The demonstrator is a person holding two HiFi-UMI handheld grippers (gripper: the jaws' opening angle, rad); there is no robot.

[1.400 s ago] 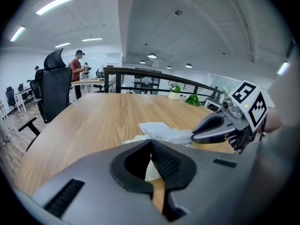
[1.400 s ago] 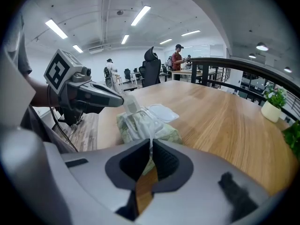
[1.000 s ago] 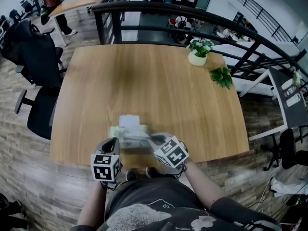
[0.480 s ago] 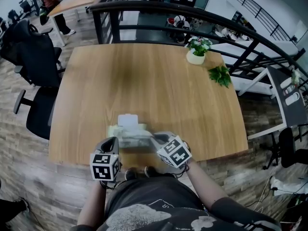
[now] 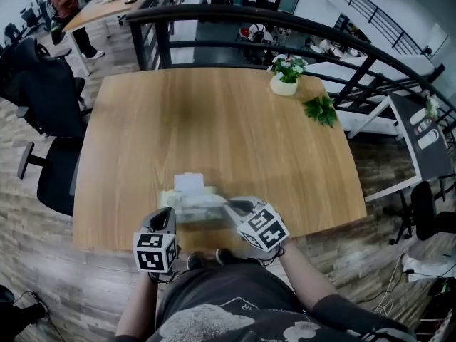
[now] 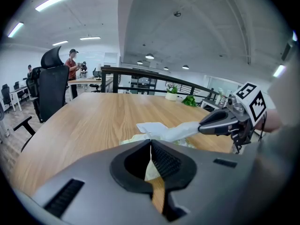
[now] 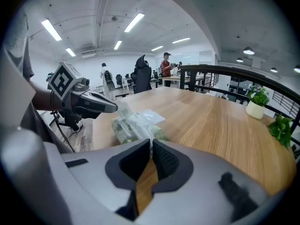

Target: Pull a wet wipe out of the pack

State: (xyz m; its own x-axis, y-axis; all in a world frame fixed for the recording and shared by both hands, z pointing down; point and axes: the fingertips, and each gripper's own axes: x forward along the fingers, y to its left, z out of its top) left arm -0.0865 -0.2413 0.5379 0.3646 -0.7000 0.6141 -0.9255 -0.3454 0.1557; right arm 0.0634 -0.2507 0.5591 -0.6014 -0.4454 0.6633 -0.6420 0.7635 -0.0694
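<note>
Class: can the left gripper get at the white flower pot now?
Probably not: left gripper is shut on the pale green wet-wipe pack at the near edge; the white flower pot stands across the wooden table.

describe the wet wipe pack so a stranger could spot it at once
On the wooden table, look at the near edge, far from the potted plant. The wet wipe pack lies between the left gripper and the right gripper, which pinches a wet wipe: the only pale-green packet, white flap up.
</note>
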